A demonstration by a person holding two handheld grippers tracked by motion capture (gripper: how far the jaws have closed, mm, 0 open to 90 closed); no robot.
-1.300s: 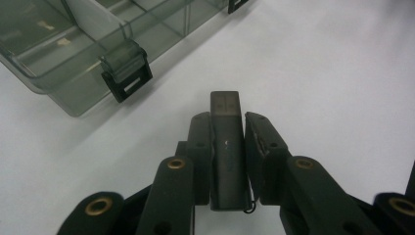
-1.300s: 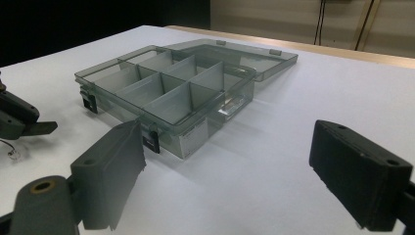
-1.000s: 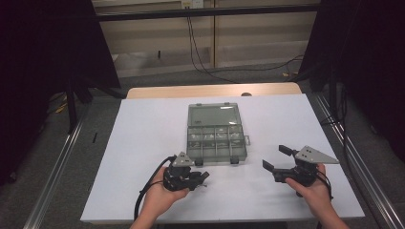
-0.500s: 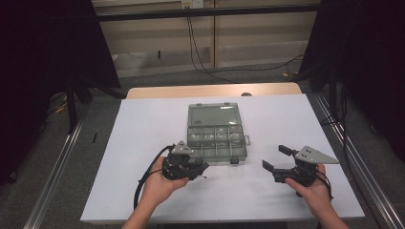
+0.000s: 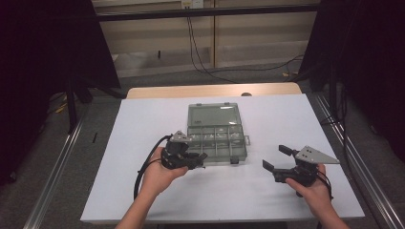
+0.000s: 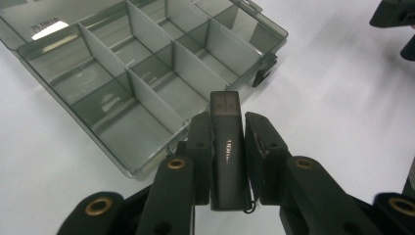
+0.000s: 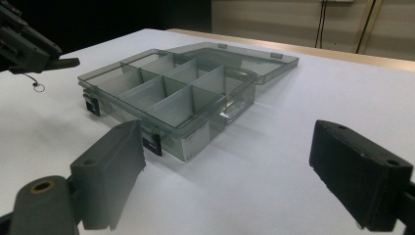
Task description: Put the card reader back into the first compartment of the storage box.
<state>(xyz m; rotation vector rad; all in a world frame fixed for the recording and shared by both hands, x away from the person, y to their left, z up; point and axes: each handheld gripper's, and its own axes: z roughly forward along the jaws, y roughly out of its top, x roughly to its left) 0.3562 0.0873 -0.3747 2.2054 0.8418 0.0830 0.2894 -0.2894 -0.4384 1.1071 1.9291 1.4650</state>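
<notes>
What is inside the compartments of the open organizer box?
The organizer box compartments look empty, bare floors between dividers. The left tool holds a black USB stick beside it. Far compartments are not clearly visible.

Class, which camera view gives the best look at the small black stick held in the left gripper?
The left gripper view: the black stick sits close up between the fingers, its pale lettering visible. The high view shows the left gripper too small to make out the stick. The right gripper view shows it far off at the edge.

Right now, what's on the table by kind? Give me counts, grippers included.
Organizer box, lid open: 1
USB stick, held in the left gripper's jaws: 1
Grippers: 2, left and right
Total: 4
</notes>
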